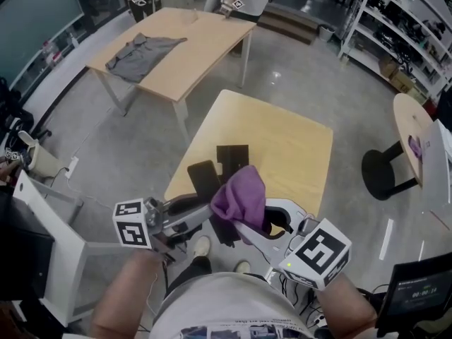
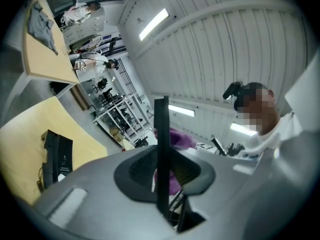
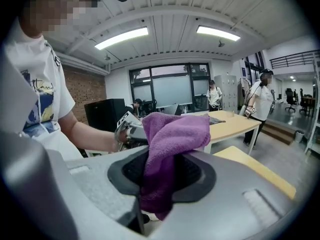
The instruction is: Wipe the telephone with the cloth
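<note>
- While the left gripper (image 1: 205, 210) holds the telephone (image 1: 203, 179) up over the near edge of the tabletop (image 1: 296, 154), its fingers are clenched on the lower part of that flat black slab. The left gripper view shows the slab edge-on between them.
- The right gripper (image 1: 239, 222) has its fingers clamped on a bunched purple cloth (image 1: 240, 193). The loose top of the cloth flops over toward the telephone.
- In the head view the telephone's long axis runs from about 11 o'clock down to 5 o'clock. The upper end is bare, and a dark part shows again below the cloth.
- From the right fingers the telephone lies at roughly 10 o'clock, right beside them. The cloth seems to rest against the telephone's right face, though actual contact is hard to confirm.
- A black base (image 1: 233, 159) lies flat on the tabletop at 12 o'clock from both grippers, apart from them.
- The right hand is the one placed to do the wiping, I judge. The stroke should follow the slab's long axis while the left fingers keep it steady.
- With such a thin slab, a hard push across its face could twist it in the left fingers.
</note>
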A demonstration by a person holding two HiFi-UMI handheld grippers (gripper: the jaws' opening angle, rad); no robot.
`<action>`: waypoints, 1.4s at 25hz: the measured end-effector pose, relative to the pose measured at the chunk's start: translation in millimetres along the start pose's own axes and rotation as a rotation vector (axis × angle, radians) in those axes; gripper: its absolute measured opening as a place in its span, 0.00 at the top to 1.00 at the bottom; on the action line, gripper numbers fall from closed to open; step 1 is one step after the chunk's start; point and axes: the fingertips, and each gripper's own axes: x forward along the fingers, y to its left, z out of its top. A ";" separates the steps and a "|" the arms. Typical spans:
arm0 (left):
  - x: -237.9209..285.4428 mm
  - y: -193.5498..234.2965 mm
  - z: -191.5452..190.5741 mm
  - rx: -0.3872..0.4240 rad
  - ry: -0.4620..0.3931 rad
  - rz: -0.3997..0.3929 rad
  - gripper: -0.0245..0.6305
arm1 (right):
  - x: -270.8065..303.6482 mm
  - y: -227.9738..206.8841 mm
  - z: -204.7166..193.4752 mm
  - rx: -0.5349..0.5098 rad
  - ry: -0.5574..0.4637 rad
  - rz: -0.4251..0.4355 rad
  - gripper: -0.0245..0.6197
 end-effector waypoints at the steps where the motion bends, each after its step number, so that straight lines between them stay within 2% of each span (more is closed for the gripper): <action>1: -0.6 1.0 1.3 0.002 0.000 0.001 0.83 | 0.0 3.0 -6.3 -0.001 0.016 0.000 0.78; 7: -5.3 7.4 7.9 -0.010 -0.005 -0.002 0.83 | -1.1 16.0 -38.4 0.020 0.096 -0.009 0.79; 12: -4.4 12.5 12.9 -0.012 -0.001 -0.006 0.83 | -2.3 20.1 -60.4 0.083 0.124 -0.029 0.78; 17: -3.7 17.7 14.8 -0.015 0.005 0.007 0.83 | -7.9 26.2 -76.8 0.079 0.174 -0.030 0.78; 20: -1.6 22.0 12.8 -0.018 0.021 0.024 0.83 | -17.0 23.2 -62.6 0.060 0.142 -0.049 0.78; 25: -4.4 29.3 1.1 -0.013 0.068 0.039 0.83 | -11.7 19.0 -5.2 0.013 0.017 -0.091 0.78; 29: 6.5 28.5 -10.4 -0.020 0.108 0.037 0.83 | 2.3 -1.2 24.2 -0.002 -0.010 -0.141 0.78; 35: 11.3 30.6 -19.6 -0.024 0.136 0.044 0.83 | 27.0 -17.8 25.5 0.011 0.001 -0.182 0.78</action>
